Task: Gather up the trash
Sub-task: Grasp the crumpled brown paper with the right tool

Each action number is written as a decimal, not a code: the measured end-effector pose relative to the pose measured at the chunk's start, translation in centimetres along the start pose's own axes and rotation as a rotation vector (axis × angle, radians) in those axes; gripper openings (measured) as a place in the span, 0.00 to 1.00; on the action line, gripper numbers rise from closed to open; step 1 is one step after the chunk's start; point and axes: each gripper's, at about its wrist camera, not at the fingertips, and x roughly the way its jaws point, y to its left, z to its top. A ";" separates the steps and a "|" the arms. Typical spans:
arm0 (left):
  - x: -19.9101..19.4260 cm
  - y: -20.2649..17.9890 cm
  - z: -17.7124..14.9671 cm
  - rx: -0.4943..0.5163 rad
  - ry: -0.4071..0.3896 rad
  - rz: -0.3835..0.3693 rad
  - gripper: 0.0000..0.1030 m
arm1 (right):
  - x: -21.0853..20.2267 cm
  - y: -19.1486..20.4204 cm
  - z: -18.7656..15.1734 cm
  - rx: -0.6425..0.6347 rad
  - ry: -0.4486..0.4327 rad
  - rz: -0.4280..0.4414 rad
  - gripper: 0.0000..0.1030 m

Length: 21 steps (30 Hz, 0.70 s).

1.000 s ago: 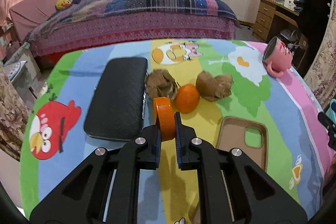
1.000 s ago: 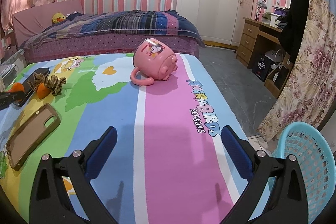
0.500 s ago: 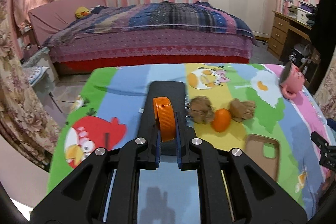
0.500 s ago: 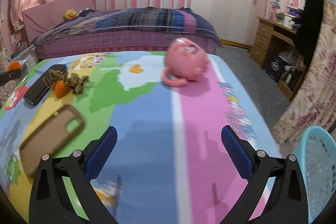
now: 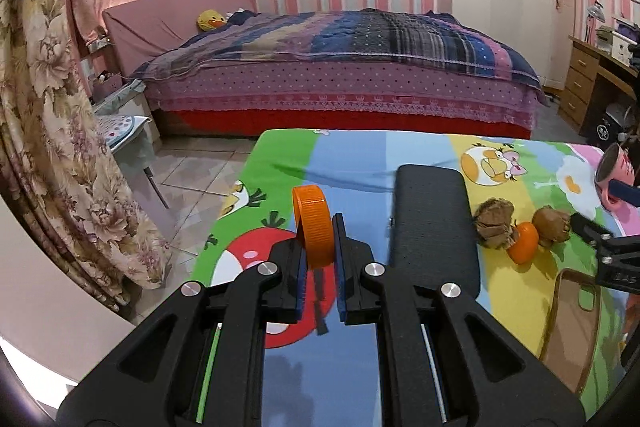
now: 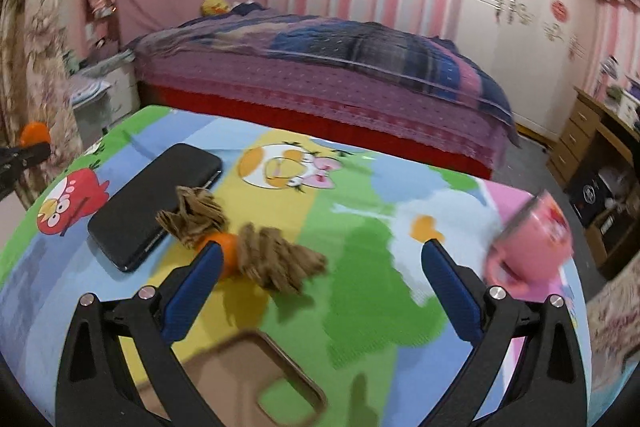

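My left gripper (image 5: 318,247) is shut on an orange bottle cap (image 5: 314,227) and holds it above the table's left part. It also shows at the left edge of the right wrist view, with the cap (image 6: 34,135) in it. My right gripper (image 6: 320,267) is open and empty above the table. Just beyond its left finger lie two crumpled brown paper balls (image 6: 276,257) (image 6: 192,217) with a small orange (image 6: 226,247) between them. The same balls (image 5: 494,223) (image 5: 552,225) and orange (image 5: 524,247) show in the left wrist view.
A black case (image 6: 152,205) (image 5: 434,219) lies left of the paper balls. A brown phone case (image 6: 248,375) (image 5: 572,323) lies near me. A pink mug (image 6: 536,239) lies on its side at the right. The cartoon tablecloth (image 6: 360,239) covers the table. A bed stands behind.
My left gripper has carried the orange cap up and to the left, away from the balls. My right gripper has swung left from the mug toward the paper balls and orange.
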 end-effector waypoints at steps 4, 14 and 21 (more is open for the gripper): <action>-0.3 0.4 0.3 -0.017 -0.011 -0.005 0.09 | 1.9 0.7 0.0 -0.014 0.066 0.012 0.89; -0.6 -0.4 0.6 -0.013 -0.016 -0.021 0.09 | 2.6 0.4 -1.0 0.008 0.062 0.064 0.41; -1.3 -2.6 0.8 0.036 -0.025 -0.051 0.09 | -2.9 -2.0 -1.0 0.041 -0.038 0.030 0.39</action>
